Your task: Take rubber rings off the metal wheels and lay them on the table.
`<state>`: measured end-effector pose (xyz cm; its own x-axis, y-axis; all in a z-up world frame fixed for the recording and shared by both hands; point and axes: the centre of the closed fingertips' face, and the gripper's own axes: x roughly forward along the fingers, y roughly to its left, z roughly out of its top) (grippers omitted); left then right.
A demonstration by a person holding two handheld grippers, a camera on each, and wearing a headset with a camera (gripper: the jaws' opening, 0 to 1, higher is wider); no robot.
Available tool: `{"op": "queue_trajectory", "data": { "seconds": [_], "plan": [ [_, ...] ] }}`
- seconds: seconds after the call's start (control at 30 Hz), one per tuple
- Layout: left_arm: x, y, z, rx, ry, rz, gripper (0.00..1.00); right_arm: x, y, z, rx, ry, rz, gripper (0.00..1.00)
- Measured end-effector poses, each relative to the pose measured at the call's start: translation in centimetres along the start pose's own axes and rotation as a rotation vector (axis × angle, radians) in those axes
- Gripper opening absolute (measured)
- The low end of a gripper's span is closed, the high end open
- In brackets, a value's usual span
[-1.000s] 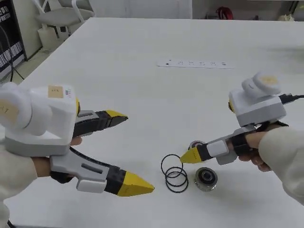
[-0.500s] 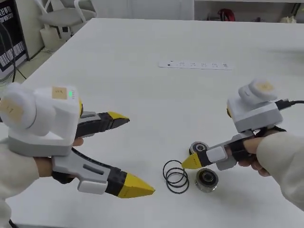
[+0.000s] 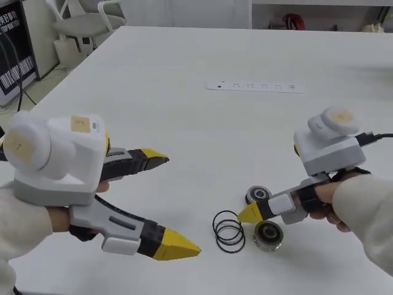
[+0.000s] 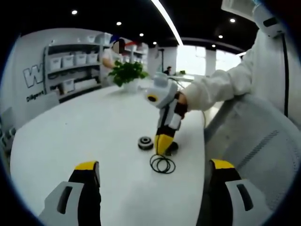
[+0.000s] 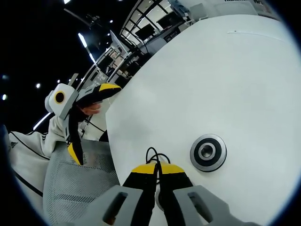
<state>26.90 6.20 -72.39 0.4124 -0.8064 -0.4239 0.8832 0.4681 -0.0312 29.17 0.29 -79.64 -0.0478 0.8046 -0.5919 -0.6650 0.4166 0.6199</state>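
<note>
Several black rubber rings (image 3: 228, 230) lie overlapping on the white table (image 3: 202, 129). Just right of them sit two metal wheels, one farther (image 3: 258, 195) and one nearer (image 3: 268, 234). My right gripper (image 3: 244, 214) is shut, its yellow tip low between the wheels and at the rings' edge; I cannot tell whether it pinches a ring. In the right gripper view the ring loops (image 5: 153, 154) show just beyond the shut tips (image 5: 157, 168), with one wheel (image 5: 208, 152) to the right. My left gripper (image 3: 167, 204) hovers wide open left of the rings (image 4: 162, 164), holding nothing.
A white power strip (image 3: 255, 86) lies farther back on the table. Chairs (image 3: 80, 21) stand beyond the table's far left corner. In the left gripper view a person's white sleeve (image 4: 225, 84) reaches in from the right, and a potted plant (image 4: 126, 73) stands at the far end.
My right gripper's tip has slid a little nearer and lower, uncovering the farther wheel. The left gripper has barely moved, and the rings lie about where they were.
</note>
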Motion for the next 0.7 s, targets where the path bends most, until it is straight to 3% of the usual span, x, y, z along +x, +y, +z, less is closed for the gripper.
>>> {"op": "queue_trajectory", "data": {
  "seconds": [0.7],
  "plan": [
    [-0.04,-0.01,-0.17,-0.002,0.007,-0.001,0.98,0.00,-0.31,-0.37,-0.055,0.016,-0.032,0.00]
  ]
}}
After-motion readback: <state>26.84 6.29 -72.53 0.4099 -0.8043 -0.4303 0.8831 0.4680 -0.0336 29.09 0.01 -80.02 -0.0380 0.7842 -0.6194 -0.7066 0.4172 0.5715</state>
